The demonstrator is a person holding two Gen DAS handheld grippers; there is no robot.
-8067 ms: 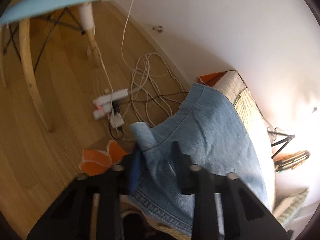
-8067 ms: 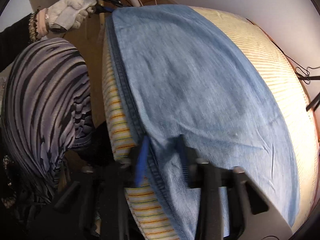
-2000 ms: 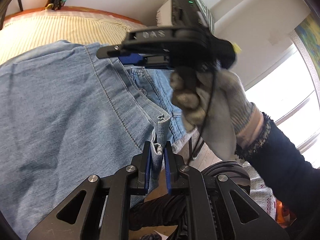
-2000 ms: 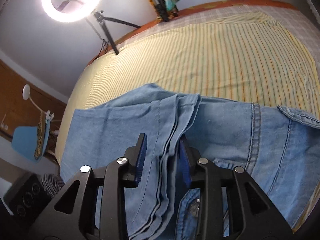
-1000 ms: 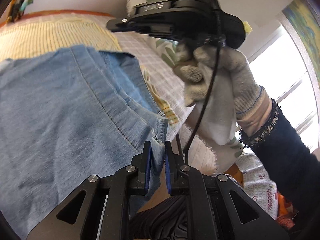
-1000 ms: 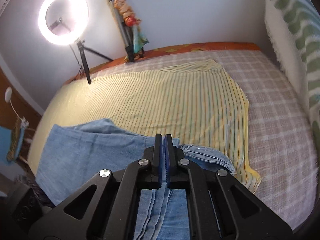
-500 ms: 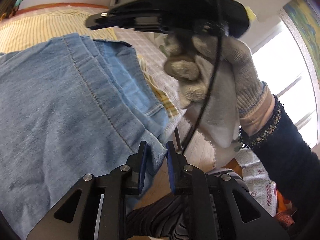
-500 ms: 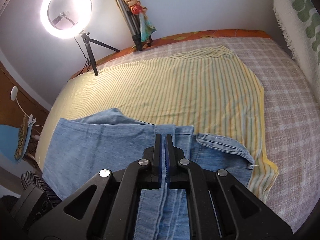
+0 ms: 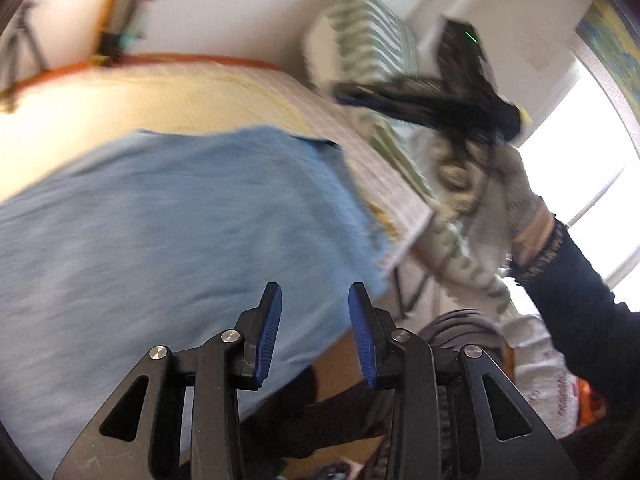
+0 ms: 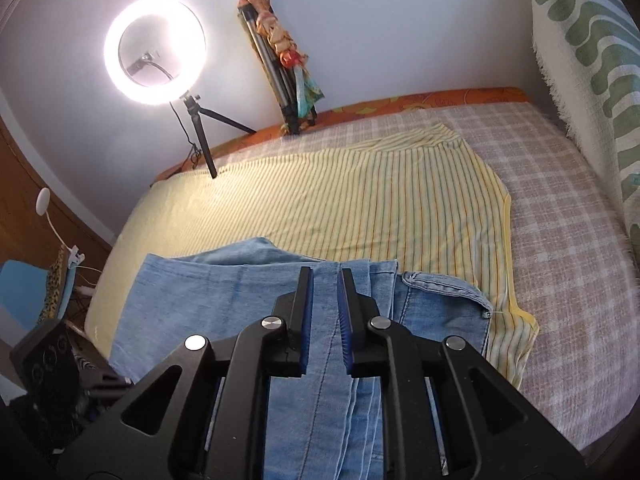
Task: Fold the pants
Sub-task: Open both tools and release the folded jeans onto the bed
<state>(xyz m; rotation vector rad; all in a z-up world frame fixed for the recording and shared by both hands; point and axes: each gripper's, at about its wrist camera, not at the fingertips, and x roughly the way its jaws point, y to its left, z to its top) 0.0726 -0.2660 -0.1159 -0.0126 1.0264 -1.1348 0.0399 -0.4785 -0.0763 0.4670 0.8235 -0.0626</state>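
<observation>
Right wrist view: we count one folded pair of light-blue denim pants (image 10: 224,300) on the yellow striped sheet (image 10: 360,204), beneath our right gripper (image 10: 325,312). Both it and the left gripper (image 9: 315,332) have just been opening, released, nothing clamped. No legible writing.

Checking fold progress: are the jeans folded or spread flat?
Folded: the jeans lie doubled on the striped sheet, several layered edges stacked beside the waistband.

Lit ring light (image 10: 155,49) on tripod seen upper left, against pale wall (image 10: 400,20). Bed (image 10: 560,240) w/ checked cover fills centre; yellow striped sheet (image 10: 360,208) spread over it. Bright window (image 9: 580,184) at right, left wrist view.
</observation>
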